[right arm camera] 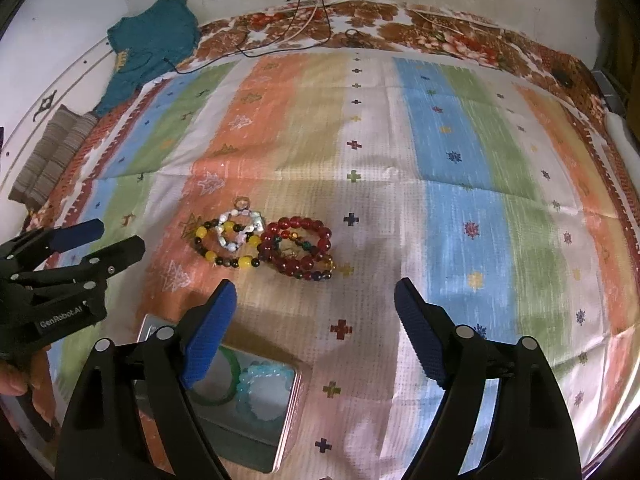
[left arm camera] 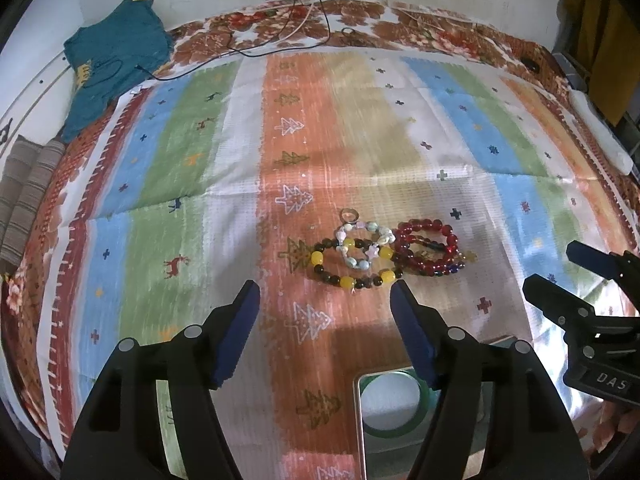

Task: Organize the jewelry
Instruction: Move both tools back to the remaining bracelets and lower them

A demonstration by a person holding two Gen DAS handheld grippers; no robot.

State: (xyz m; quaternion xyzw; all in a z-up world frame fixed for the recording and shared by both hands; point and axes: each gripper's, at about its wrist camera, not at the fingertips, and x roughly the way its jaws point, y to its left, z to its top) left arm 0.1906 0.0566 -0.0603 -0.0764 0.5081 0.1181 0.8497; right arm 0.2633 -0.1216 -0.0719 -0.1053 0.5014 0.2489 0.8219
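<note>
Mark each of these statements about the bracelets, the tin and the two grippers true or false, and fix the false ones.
1. The left gripper holds the red bracelet. False: its jaws are open and empty, and the bracelet lies on the cloth.
2. The black and yellow bracelet lies beside the red bracelet, on the cloth. True.
3. The tin is empty. False: a green bangle and a light blue bracelet lie in it.
4. The right gripper is open with nothing between its fingers. True.
5. A teal garment lies at the far left corner of the bed. True.
</note>
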